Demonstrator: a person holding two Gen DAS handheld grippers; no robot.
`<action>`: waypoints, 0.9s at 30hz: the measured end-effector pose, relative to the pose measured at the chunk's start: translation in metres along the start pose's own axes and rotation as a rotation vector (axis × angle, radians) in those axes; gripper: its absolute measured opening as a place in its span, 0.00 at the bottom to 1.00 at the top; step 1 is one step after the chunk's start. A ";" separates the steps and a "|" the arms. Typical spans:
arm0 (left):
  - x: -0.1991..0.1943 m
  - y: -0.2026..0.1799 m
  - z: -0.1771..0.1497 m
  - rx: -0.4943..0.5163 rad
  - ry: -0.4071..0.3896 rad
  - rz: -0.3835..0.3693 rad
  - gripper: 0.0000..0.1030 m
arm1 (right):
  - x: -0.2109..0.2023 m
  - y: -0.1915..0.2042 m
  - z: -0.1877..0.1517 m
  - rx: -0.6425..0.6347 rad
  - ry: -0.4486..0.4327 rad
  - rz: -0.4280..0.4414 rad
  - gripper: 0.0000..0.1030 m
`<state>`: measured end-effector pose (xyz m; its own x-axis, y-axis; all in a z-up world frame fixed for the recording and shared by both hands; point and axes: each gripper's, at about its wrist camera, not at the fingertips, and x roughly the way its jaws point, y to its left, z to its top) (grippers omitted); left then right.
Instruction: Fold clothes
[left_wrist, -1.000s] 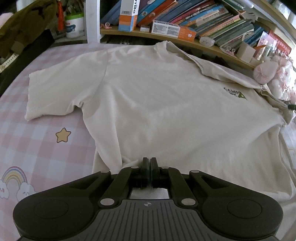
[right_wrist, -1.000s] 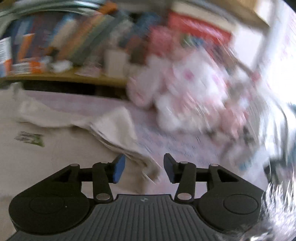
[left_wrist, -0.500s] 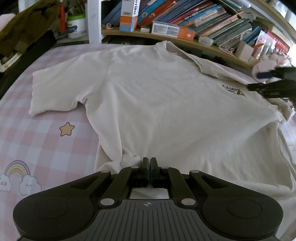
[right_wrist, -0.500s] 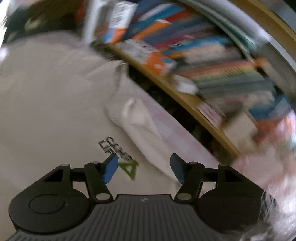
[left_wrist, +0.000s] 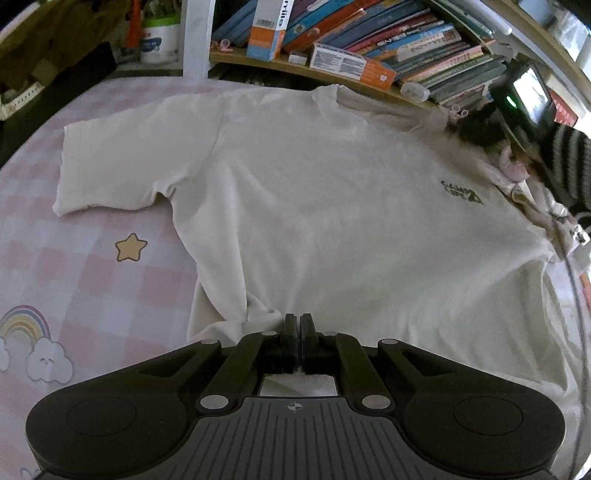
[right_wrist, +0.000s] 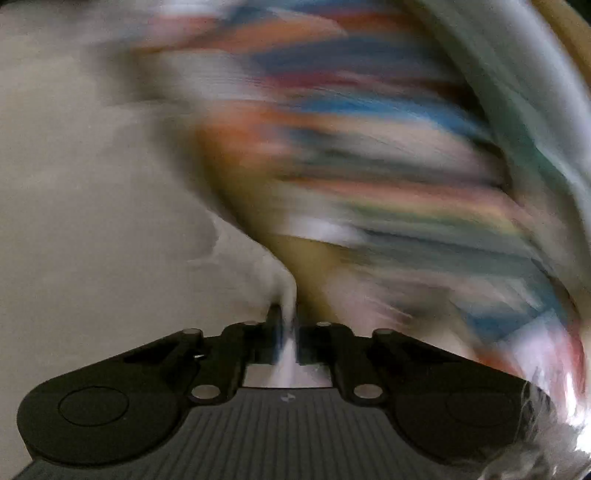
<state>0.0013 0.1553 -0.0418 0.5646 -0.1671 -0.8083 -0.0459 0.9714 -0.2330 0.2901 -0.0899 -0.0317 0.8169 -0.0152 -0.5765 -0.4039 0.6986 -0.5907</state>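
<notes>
A cream T-shirt (left_wrist: 314, 192) with a small dark chest logo (left_wrist: 461, 192) lies spread face up on a pink checked sheet (left_wrist: 74, 266). My left gripper (left_wrist: 298, 325) is shut on the shirt's bottom hem, which bunches up around the fingers. In the left wrist view the right gripper's body (left_wrist: 524, 99) shows at the far right, over the shirt's shoulder. The right wrist view is heavily blurred; there my right gripper (right_wrist: 286, 321) is shut on a fold of the shirt (right_wrist: 92, 221), which rises as a peak between the fingers.
A low wooden shelf (left_wrist: 295, 68) packed with books (left_wrist: 406, 40) and boxes runs along the far edge of the sheet. A white upright post (left_wrist: 195, 37) and a white tub (left_wrist: 159, 40) stand at the back left. A striped sleeve (left_wrist: 569, 162) shows at the right edge.
My right gripper has swung over the shirt's far shoulder and shut on the fabric; it was open before. The left gripper has stayed shut on the hem while the shirt shifted a little.
</notes>
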 end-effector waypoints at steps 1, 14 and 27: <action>0.000 0.002 0.001 -0.007 0.003 -0.010 0.06 | 0.003 -0.012 -0.003 0.074 0.020 0.006 0.09; -0.020 0.065 0.041 -0.228 -0.095 0.056 0.06 | -0.068 -0.065 -0.077 0.547 0.077 0.188 0.34; 0.025 0.087 0.059 -0.338 -0.048 0.005 0.14 | -0.211 -0.013 -0.215 0.622 0.316 0.193 0.40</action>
<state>0.0597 0.2456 -0.0507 0.6015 -0.1464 -0.7853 -0.3148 0.8601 -0.4015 0.0347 -0.2497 -0.0236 0.5590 0.0092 -0.8291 -0.1426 0.9861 -0.0852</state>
